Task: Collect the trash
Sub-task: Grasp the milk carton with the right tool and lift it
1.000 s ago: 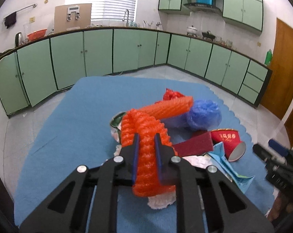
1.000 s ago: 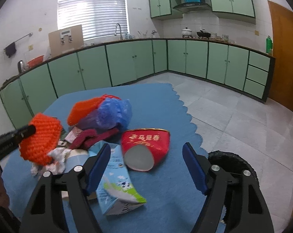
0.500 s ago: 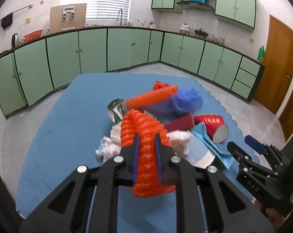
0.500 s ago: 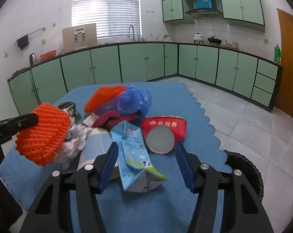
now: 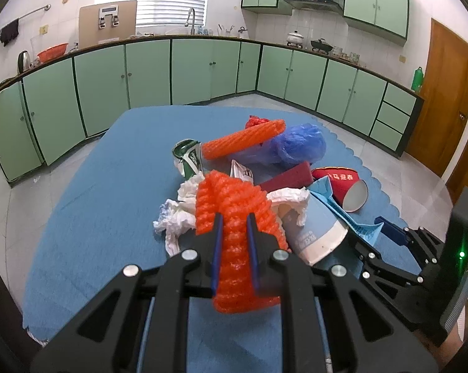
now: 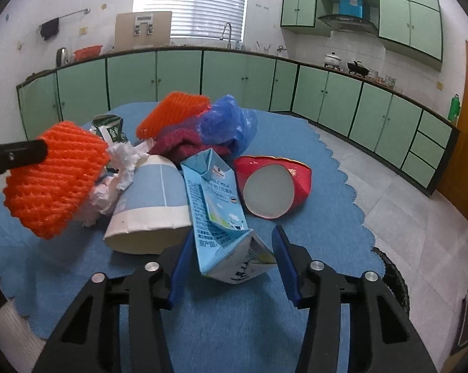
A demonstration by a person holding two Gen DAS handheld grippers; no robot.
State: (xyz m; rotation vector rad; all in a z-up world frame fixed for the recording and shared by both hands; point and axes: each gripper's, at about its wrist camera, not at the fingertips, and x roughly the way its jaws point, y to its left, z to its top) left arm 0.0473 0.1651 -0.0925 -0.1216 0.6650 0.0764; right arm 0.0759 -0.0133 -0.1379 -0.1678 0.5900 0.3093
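My left gripper (image 5: 234,227) is shut on an orange foam net (image 5: 234,217) and holds it above the blue tablecloth (image 5: 109,202), just in front of the trash heap. In the right wrist view the net (image 6: 53,180) hangs at the left. My right gripper (image 6: 234,236) has its jaws closing around the near end of a light-blue milk carton (image 6: 216,205), which lies between the pads. I cannot see them pressing on it. Beside the carton lie a blue-and-white paper cup (image 6: 150,199) and a red paper cup (image 6: 274,186).
Behind are a second orange net (image 6: 174,112), a blue plastic bag (image 6: 227,124), a dark red cloth (image 6: 184,146), white tissue (image 6: 125,161) and a green crushed pack (image 6: 109,127). A black round bin (image 6: 392,276) stands off the table's right edge. Green cabinets line the walls.
My right gripper has come down and forward onto the milk carton, and its jaws have narrowed around it. My left gripper has drifted a little sideways, still holding the orange net.
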